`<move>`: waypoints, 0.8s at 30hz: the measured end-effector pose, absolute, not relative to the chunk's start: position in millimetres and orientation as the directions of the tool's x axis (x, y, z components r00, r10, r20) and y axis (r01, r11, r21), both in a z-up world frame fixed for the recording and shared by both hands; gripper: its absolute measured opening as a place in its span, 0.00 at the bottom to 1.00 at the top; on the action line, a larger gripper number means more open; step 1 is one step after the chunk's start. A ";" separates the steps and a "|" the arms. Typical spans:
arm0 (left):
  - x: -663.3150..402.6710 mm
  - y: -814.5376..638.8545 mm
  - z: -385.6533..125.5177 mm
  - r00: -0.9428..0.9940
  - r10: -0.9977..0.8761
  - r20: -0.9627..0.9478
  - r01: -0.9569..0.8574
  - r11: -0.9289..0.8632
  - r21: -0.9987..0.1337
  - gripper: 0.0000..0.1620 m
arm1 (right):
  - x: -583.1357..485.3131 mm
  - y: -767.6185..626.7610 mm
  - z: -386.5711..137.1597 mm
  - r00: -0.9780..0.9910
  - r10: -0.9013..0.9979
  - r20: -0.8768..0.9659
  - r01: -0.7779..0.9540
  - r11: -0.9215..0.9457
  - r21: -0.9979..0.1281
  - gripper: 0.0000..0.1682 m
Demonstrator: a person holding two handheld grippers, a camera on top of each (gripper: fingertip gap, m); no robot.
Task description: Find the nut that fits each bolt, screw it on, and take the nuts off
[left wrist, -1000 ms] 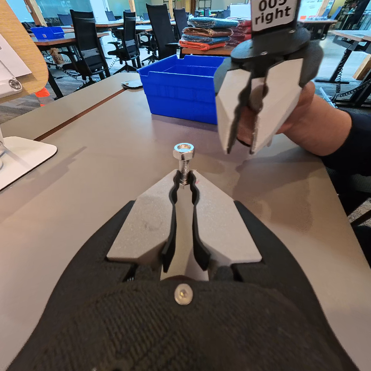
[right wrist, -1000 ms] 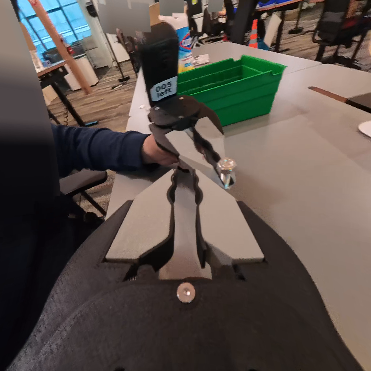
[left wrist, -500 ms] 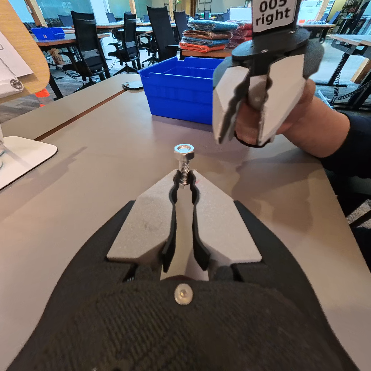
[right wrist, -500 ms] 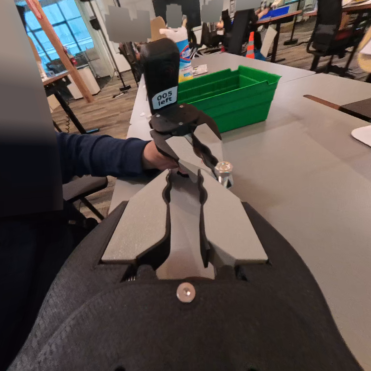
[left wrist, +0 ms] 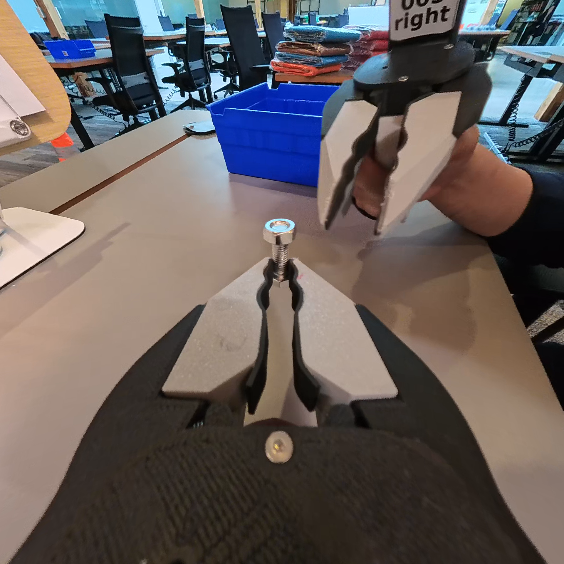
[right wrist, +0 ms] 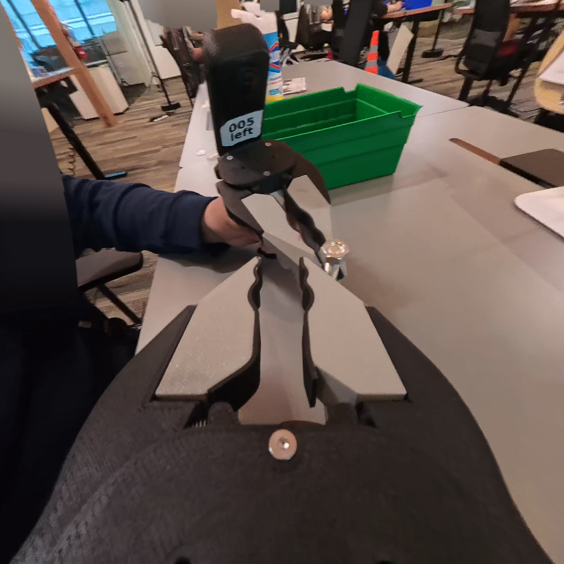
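Observation:
My left gripper (left wrist: 279, 270) is shut on a silver bolt (left wrist: 278, 259), gripping its lower threads so it stands upright above the grey table (left wrist: 152, 244). A hex nut (left wrist: 279, 234) sits at the top of the bolt. My right gripper (left wrist: 351, 227) hangs just right of and beyond the nut, pointing down, open and empty. In the right wrist view my right gripper (right wrist: 280, 261) is open, with the nut (right wrist: 334, 248) just past its right fingertip, and the left gripper (right wrist: 325, 262) reaches in from the left holding the bolt.
A blue bin (left wrist: 268, 143) stands behind the bolt in the left wrist view. A green bin (right wrist: 341, 143) stands behind the left gripper in the right wrist view. A white base plate (left wrist: 30, 238) lies at the left. The table edge runs along the right (left wrist: 518, 320).
My right gripper has opened from nearly shut to a clear gap and shifted slightly toward the nut. The left gripper and bolt have stayed put.

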State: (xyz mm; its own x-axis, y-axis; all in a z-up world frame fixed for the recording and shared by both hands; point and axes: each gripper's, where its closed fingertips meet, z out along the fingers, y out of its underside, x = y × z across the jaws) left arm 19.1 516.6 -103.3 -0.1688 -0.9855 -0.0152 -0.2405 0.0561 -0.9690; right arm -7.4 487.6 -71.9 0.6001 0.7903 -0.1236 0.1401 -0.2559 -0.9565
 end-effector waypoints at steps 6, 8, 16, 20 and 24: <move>19.9 513.6 -103.5 -0.178 -0.984 -0.020 -0.241 0.063 -0.968 0.04 | 8.3 505.8 -74.3 0.689 0.711 -0.141 0.096 -0.282 -0.955 0.24; 19.6 514.9 -103.6 -0.173 -0.985 -0.020 -0.242 0.062 -0.968 0.04 | -0.9 496.9 -73.8 0.638 0.755 -0.151 0.110 -0.284 -0.953 0.22; 19.6 515.0 -103.7 -0.173 -0.985 -0.020 -0.242 0.062 -0.968 0.04 | 7.0 498.4 -69.5 0.658 0.737 -0.154 0.089 -0.278 -0.956 0.19; 19.7 514.8 -103.9 -0.172 -0.985 -0.023 -0.244 0.066 -0.968 0.04 | 6.4 505.1 -79.0 0.685 0.712 -0.154 0.109 -0.309 -0.945 0.25; 18.6 518.3 -102.6 -0.162 -0.987 -0.014 -0.240 0.054 -0.969 0.04 | -13.7 479.3 -73.9 0.548 0.824 -0.145 0.153 -0.269 -0.951 0.12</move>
State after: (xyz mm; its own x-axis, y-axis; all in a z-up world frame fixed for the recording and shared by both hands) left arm 18.6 518.3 -102.6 -0.1618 -0.9867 -0.0145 -0.2396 0.0535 -0.9694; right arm -13.7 479.3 -73.9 0.5478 0.8240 -0.1447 0.1534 -0.2689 -0.9509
